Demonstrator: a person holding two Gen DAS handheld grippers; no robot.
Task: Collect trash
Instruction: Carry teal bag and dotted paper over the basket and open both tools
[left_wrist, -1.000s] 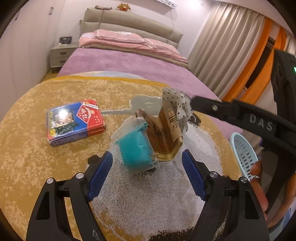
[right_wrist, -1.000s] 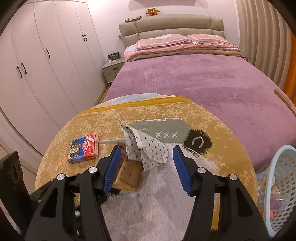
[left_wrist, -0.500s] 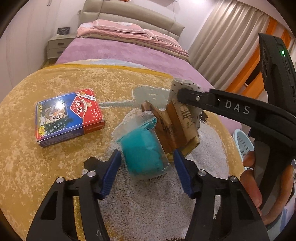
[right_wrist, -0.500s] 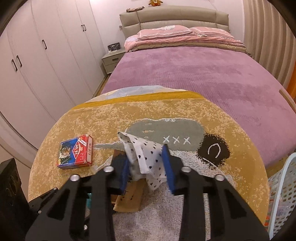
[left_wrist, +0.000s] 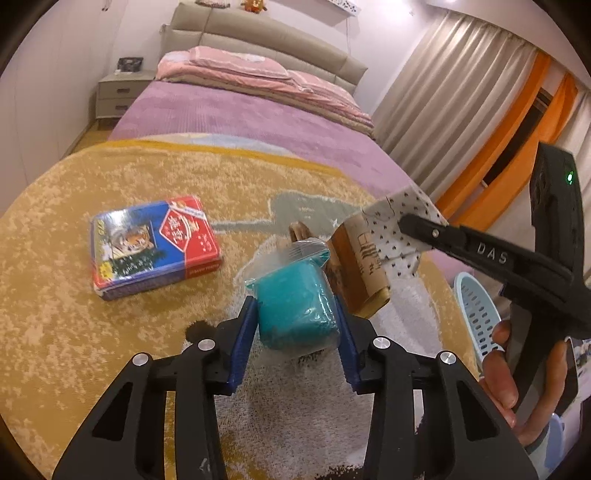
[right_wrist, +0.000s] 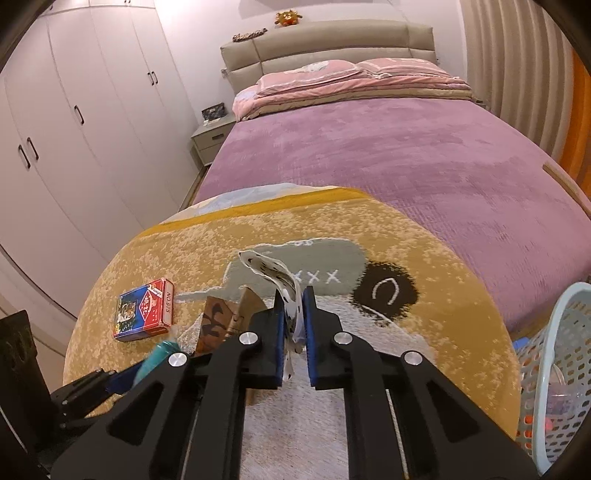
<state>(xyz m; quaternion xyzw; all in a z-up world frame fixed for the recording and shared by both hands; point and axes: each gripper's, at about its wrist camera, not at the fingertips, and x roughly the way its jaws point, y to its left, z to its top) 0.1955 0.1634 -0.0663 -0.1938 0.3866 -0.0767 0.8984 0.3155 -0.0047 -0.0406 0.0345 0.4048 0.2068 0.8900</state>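
A teal packet (left_wrist: 291, 295) in clear wrap lies on the round rug (left_wrist: 55, 295). My left gripper (left_wrist: 293, 308) straddles it and its jaws are closing, both blue pads touching the packet's sides. Behind it leans a brown printed carton (left_wrist: 360, 266). A white paper with black dots (left_wrist: 391, 214) hangs at that carton's top, and my right gripper (left_wrist: 406, 221) is shut on it. In the right wrist view the dotted paper (right_wrist: 271, 271) is pinched between the pads of the right gripper (right_wrist: 294, 306), with the carton (right_wrist: 216, 321) and teal packet (right_wrist: 162, 354) at lower left.
A red and blue card pack (left_wrist: 155, 243) lies flat on the rug to the left. A pale blue perforated basket (right_wrist: 565, 332) stands at the rug's right edge. The purple bed (right_wrist: 388, 158) lies beyond the rug, wardrobes (right_wrist: 74, 129) along the left wall.
My right gripper's jaws came together on the dotted paper and drew it up a little. My left gripper's jaws narrowed from wide apart until the pads met the teal packet.
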